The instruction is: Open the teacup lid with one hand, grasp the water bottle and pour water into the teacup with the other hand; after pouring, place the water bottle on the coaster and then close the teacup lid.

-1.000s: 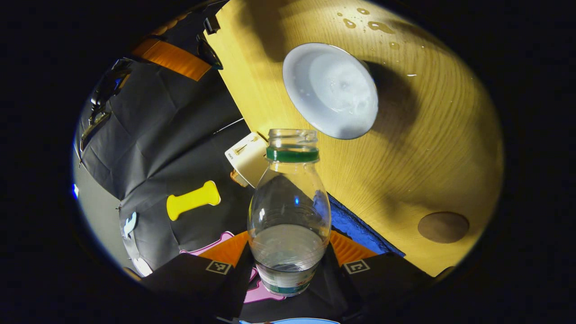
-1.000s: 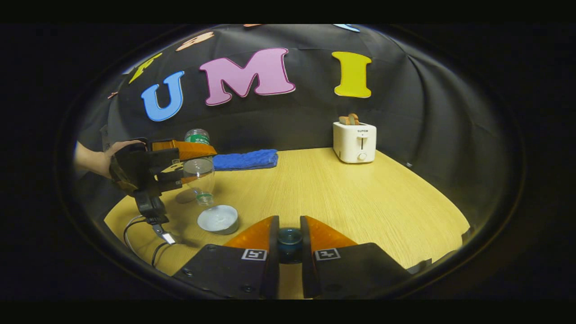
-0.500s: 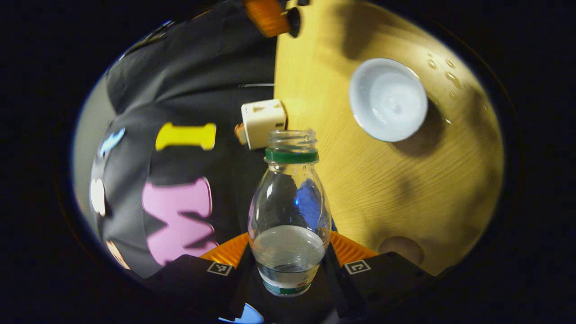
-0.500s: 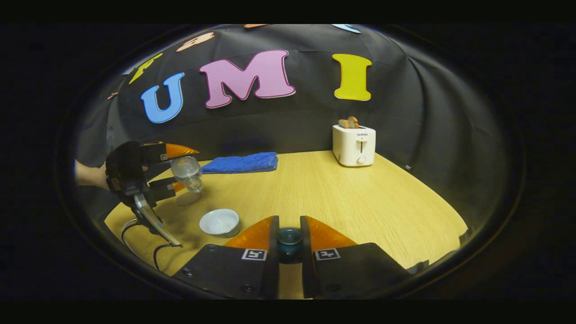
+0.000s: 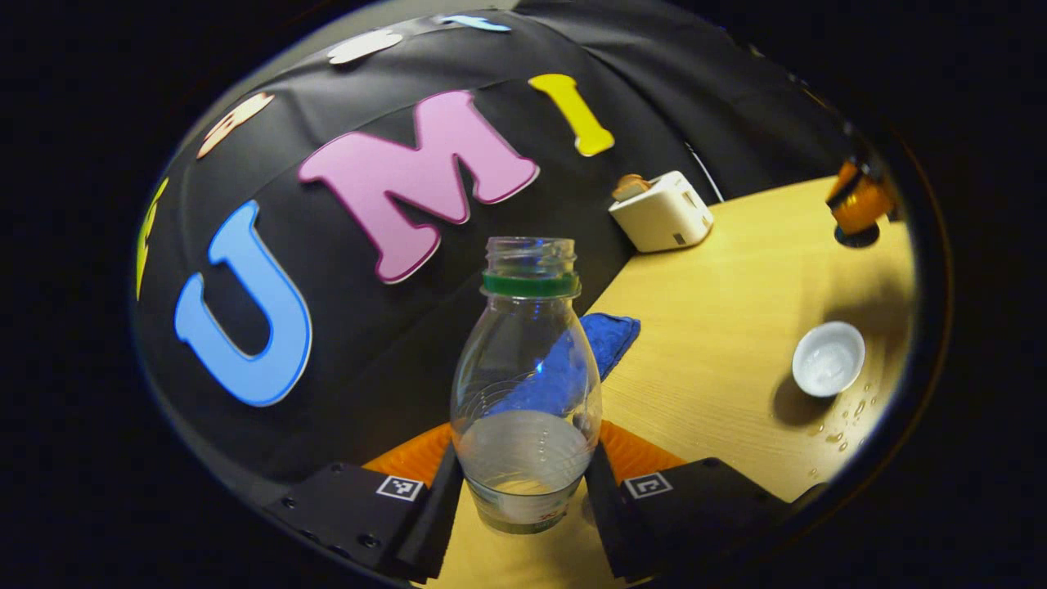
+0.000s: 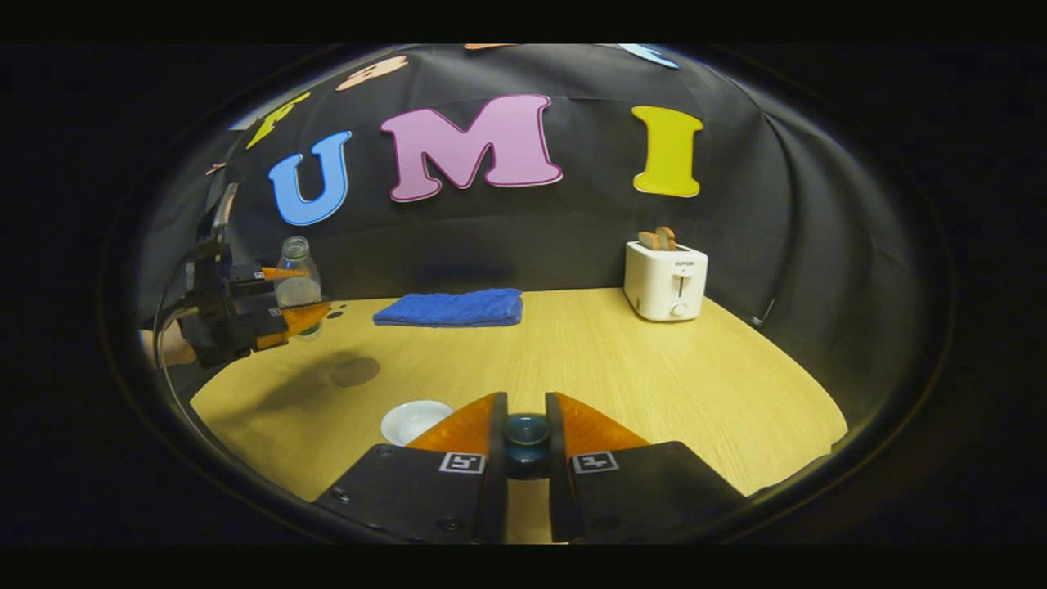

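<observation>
One water bottle. One teacup. One lid. One coaster. One blue cloth at 12 o'clock. One toaster, two bread slices. Two grippers.

I'm working in a staged recording booth rather than a real kitchen: a creased black cloth backdrop wraps closely around a rounded light wooden tabletop. Household props sit on it like a set: a white two-slot toaster with bread in it near the cloth, and a folded blue towel along the back edge.
</observation>
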Motion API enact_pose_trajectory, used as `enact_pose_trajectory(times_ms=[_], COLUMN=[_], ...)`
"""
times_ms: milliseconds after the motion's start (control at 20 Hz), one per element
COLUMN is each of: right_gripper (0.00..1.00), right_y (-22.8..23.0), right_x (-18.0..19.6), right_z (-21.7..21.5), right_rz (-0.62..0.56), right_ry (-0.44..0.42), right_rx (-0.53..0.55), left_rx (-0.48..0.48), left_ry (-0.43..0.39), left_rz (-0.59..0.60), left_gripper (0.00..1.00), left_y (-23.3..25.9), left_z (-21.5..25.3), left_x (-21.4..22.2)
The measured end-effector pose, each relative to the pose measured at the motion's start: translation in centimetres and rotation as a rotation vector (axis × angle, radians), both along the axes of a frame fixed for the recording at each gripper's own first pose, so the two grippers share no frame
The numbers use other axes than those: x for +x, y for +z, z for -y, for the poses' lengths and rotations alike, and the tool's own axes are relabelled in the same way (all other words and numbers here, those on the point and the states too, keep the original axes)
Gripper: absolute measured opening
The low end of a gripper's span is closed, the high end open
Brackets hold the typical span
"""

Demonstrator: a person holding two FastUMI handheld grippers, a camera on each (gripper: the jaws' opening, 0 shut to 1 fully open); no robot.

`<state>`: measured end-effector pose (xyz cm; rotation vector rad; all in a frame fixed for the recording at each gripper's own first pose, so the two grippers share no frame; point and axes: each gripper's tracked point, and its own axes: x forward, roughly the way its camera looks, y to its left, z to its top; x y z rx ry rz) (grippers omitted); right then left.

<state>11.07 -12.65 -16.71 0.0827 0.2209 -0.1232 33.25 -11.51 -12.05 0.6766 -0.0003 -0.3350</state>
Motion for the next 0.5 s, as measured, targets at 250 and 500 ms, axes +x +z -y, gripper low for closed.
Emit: enact_pose_trajectory(times_ms=[250,500], right_gripper=[0.24,0.23], right_y=[0.1,0.4], right_x=[1.4,2.6], right_z=[-1.9,-3.6], right_rz=[-0.005,0.007], right_ry=[0.025,0.041], right_rx=[-0.004,0.0], left_rx=[-0.467,-0.651], left_ry=[-0.001,-0.028], left_rz=[-0.133,-0.179], left_gripper=[0.74,0.74], left_y=[-1.3,-2.0], left_z=[1.4,2.9], left_x=[1.7,1.0])
